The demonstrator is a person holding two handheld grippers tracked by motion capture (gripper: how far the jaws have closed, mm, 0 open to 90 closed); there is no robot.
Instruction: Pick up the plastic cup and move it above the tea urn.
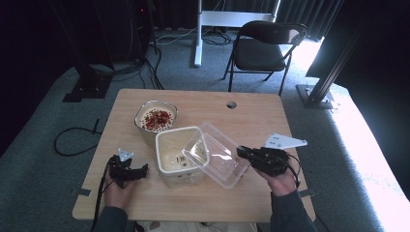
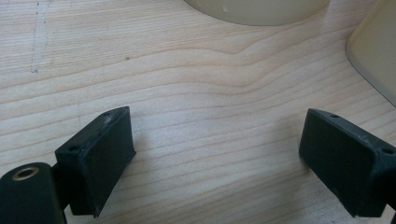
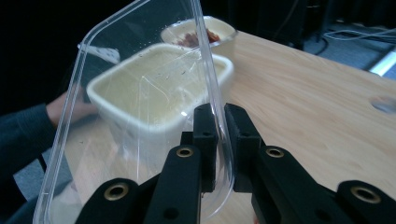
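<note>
Right gripper (image 3: 218, 135) pinches the clear lid (image 1: 215, 153), tilted off the tub (image 1: 178, 155); left gripper (image 2: 219, 154), jaws spread, idles on the table (image 1: 251, 111).

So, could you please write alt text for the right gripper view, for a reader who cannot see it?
The right gripper pinches the rim of a clear plastic lid, holding it tilted above the wooden table. Through the lid shows an open cream container, and behind that a bowl with red-flecked food.

The bowl (image 1: 155, 117) sits behind the tub (image 1: 177, 154), the lid (image 1: 216, 153) leaning at its right.
</note>
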